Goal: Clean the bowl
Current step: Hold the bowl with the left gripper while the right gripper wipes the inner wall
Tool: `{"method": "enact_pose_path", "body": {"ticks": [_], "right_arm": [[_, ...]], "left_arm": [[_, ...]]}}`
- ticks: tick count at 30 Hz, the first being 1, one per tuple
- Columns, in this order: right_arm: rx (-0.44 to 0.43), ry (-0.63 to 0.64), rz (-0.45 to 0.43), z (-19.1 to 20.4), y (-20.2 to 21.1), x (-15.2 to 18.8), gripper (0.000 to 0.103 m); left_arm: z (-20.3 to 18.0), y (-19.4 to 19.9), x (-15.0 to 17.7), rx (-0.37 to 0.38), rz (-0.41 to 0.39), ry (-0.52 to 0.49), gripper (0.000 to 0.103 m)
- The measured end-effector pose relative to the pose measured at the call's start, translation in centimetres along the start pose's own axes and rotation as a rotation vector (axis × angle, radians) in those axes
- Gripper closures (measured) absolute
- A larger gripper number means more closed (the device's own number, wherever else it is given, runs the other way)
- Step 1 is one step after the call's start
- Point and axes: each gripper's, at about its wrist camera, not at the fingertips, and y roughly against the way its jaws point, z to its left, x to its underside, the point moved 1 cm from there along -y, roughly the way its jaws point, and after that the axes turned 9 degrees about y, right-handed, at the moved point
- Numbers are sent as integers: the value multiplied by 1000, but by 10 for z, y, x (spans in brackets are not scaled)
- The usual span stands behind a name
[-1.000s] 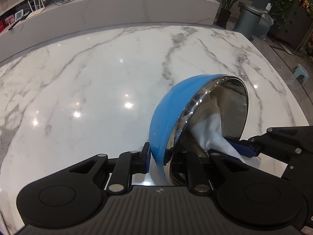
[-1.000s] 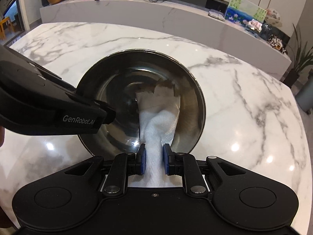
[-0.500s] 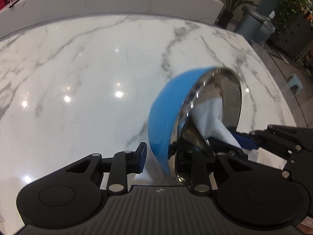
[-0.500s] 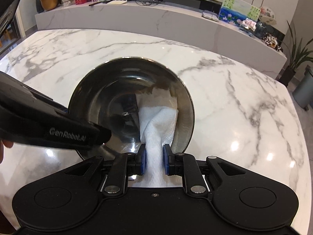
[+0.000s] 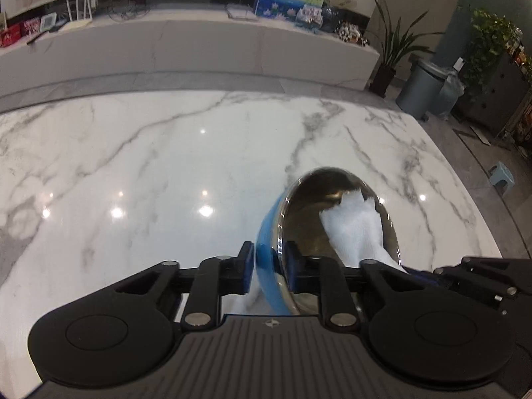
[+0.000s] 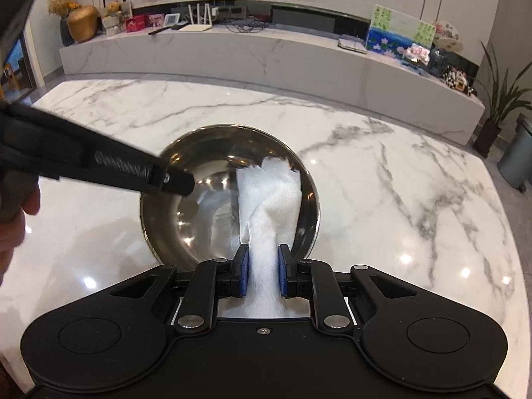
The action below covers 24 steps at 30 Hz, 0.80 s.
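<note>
A bowl (image 5: 266, 232), blue outside and steel inside (image 6: 199, 206), is tipped on its side over the marble table. My left gripper (image 5: 269, 262) is closing on the bowl's near rim, one pad on the blue wall and one on the steel. In the right wrist view the left gripper (image 6: 173, 183) reaches in to the bowl's left rim. A white paper towel (image 6: 269, 199) lies against the right inner wall. My right gripper (image 6: 263, 272) is shut on the towel's bunched tail. From the left wrist view, the towel (image 5: 352, 226) and the right gripper (image 5: 415, 271) show at lower right.
The marble table (image 6: 399, 199) spreads wide around the bowl. A low marble counter (image 6: 266, 60) with small items runs behind it. A grey bin (image 5: 419, 89), potted plants and a small blue stool (image 5: 502, 173) stand past the table's right edge. A hand (image 6: 13, 226) shows at the left.
The left jaws widened briefly, then closed again on the rim. The bowl has turned so more of its steel inside faces the left camera. The towel stays gripped on the right inner wall.
</note>
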Motion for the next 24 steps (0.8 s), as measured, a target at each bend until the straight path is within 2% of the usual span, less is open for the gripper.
{"method": "enact_pose_path", "body": {"ticks": [3,10,12,15,18,24], "right_arm": [[-16,11,12,3,-2,-4,88],[-92,114,74,12,-1,-24,88],[-105,196,110,19,-5,-32,88],[-142,248,161,23,-14,-37,88],[-189,259,195,26,-24,-39,88],[-200,242,211,25,-32,-40,86]], "left_arm": [[3,-1,0,-10,33,3,89],[15,-6,0,27,182,25,90],[16,-5,1,23,197,9,90],[19,-1,0,39,208,-1,91],[21,2,0,45,204,-7,91],[18,1,2,34,200,-27,90]]}}
